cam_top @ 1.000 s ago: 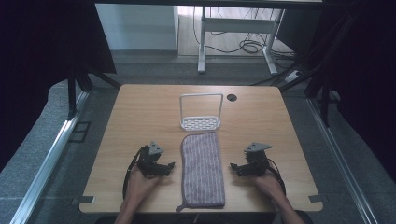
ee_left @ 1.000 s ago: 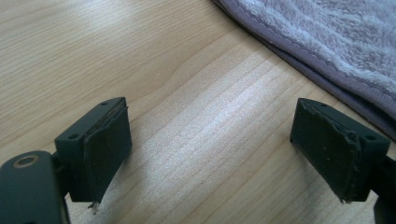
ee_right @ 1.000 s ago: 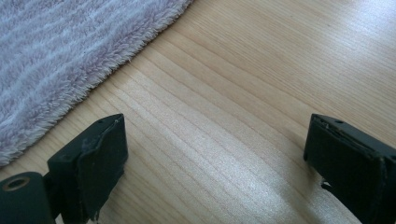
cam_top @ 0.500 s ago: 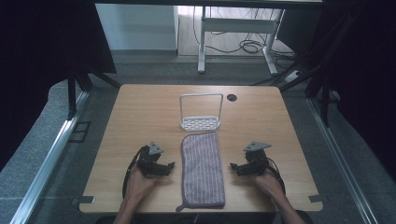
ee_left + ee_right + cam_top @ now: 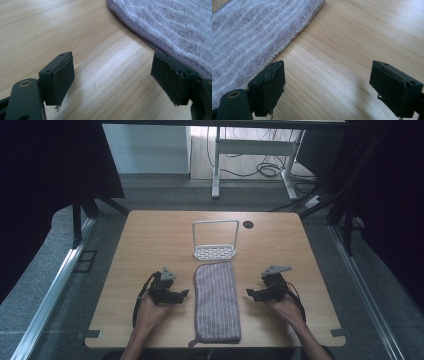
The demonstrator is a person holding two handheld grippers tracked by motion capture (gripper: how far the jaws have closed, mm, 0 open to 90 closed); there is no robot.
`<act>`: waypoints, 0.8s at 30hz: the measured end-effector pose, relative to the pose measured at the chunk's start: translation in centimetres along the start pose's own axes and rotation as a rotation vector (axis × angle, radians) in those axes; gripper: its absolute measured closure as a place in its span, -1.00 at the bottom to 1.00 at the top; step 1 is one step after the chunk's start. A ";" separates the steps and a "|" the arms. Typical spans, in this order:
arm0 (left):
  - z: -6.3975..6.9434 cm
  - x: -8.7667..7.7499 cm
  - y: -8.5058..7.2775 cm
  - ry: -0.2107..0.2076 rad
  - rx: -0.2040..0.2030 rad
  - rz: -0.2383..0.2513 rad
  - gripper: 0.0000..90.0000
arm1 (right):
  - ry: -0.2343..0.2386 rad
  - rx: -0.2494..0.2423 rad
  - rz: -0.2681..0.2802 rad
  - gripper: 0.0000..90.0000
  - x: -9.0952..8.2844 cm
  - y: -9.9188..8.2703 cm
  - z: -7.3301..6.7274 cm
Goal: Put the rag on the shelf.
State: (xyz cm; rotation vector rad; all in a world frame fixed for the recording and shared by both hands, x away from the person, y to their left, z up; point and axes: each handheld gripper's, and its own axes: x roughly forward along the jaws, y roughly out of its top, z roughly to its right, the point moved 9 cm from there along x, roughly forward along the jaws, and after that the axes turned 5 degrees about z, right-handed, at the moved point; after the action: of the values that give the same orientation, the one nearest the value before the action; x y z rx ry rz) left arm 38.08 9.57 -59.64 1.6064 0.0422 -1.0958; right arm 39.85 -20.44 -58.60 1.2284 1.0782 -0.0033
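Observation:
A purple striped towel point(image 5: 216, 300) lies folded lengthwise on the wooden table point(image 5: 150, 240), near its front edge. My left gripper point(image 5: 183, 293) rests on the table just left of the towel, open, pointing at its left edge. In the left gripper view the towel point(image 5: 170, 22) fills the upper right and nothing sits between the pads point(image 5: 61, 80). My right gripper point(image 5: 250, 293) rests right of the towel, open, pointing at its right edge. The right gripper view has the towel point(image 5: 254, 32) at the upper left, with bare wood between the pads point(image 5: 392, 87).
A white wire rack point(image 5: 215, 241) with a perforated base stands just behind the towel's far end. A dark round hole point(image 5: 248, 224) sits in the table behind it. A desk frame and cables point(image 5: 260, 155) stand on the floor beyond.

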 end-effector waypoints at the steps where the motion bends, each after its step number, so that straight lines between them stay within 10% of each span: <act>1: 0.0 0.0 0.3 -0.007 0.000 0.004 -0.53 | -0.002 0.000 0.001 -0.71 0.0 0.2 0.1; 24: -0.4 4.2 6.3 -0.061 0.056 0.035 -0.06 | 0.041 -0.025 0.013 -0.13 5.2 6.8 -1.5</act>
State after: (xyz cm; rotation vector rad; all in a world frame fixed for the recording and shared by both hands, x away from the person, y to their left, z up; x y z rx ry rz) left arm 44.15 5.44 -57.68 1.6164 -0.0566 -1.1270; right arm 45.27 -13.82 -56.84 1.2172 1.1028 0.0460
